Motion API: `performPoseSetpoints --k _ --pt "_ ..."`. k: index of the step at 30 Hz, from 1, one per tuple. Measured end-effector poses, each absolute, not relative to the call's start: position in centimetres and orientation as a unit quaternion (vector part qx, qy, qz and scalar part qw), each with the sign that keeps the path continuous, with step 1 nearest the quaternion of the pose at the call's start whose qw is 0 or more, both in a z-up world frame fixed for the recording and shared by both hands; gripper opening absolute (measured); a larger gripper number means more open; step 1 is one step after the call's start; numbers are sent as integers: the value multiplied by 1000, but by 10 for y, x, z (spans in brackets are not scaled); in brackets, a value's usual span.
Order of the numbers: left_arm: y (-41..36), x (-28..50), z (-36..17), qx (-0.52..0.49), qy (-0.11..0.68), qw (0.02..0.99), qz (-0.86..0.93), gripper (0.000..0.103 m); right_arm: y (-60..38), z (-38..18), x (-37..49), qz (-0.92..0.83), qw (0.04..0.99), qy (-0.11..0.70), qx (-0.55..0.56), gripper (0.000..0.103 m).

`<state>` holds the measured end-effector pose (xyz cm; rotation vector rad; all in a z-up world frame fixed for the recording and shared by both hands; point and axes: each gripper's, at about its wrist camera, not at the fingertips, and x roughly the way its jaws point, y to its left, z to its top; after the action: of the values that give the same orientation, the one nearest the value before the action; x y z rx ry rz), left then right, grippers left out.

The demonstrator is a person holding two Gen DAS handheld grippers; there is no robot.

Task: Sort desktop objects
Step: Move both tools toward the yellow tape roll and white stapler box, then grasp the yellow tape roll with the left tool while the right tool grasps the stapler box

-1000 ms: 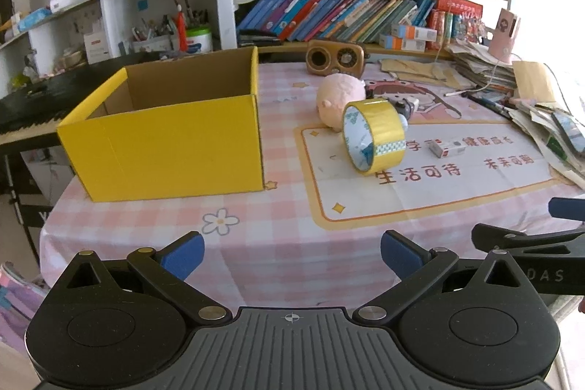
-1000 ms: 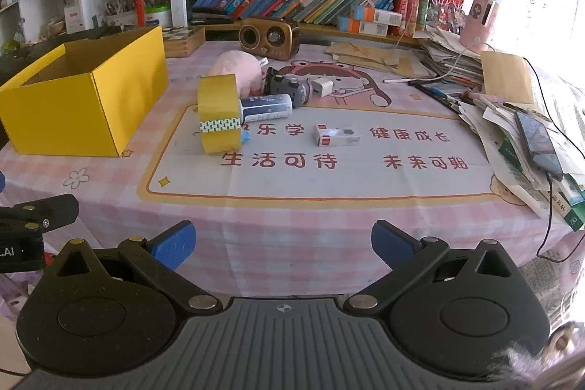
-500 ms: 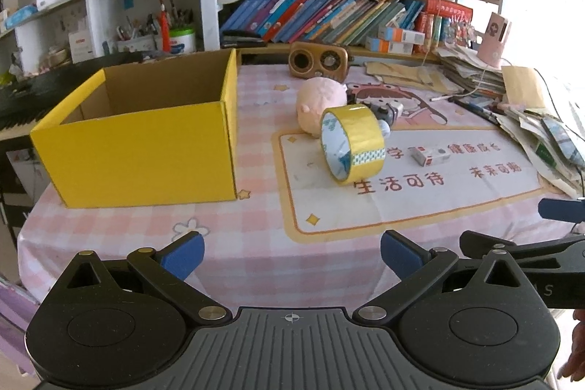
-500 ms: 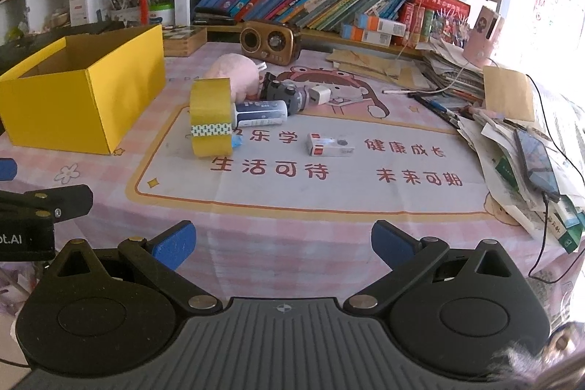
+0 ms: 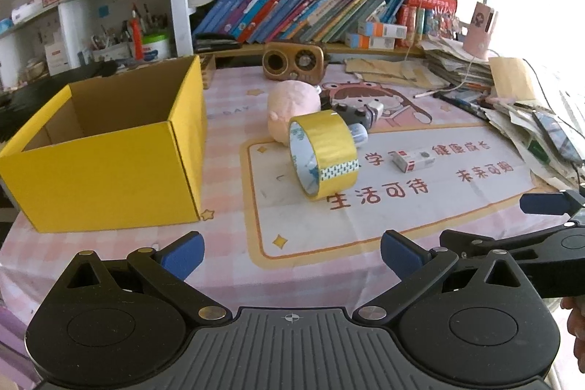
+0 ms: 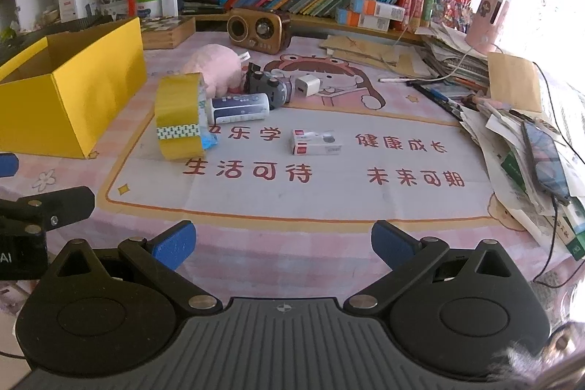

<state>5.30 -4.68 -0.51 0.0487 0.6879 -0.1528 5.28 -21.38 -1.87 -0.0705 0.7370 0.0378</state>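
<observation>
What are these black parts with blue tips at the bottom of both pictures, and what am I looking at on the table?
They are hand-held grippers, not a robot arm. A person holds one in each hand, and each carries a camera looking forward along its two fingers. One picture comes from the left gripper, the other from the right gripper. The blue tips are the finger pads. Both grippers are open and hold nothing.

On the table, under a pink cloth, an open yellow box stands at the left. Near the middle a roll of yellow tape stands on its edge, with a pink plush toy behind it. A white and blue bottle lies beside the tape, and a small white and red box lies alone further right. Papers are piled at the right edge.
</observation>
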Motion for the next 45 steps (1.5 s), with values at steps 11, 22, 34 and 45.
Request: performPoseSetpoints --k 11,22,34,45 --pt "-71 88 -12 15 358 932 -60 103 -240 -25 92 38 925 377 -36 103" --pt "-97 117 -20 4 378 925 -35 103 -268 -35 133 65 915 395 -48 101" --pt "-110 144 -20 -2 388 922 15 103 -288 -44 182 97 906 410 -46 97" --pt "-115 158 -17 2 384 922 47 103 -285 -51 218 135 897 418 -49 95"
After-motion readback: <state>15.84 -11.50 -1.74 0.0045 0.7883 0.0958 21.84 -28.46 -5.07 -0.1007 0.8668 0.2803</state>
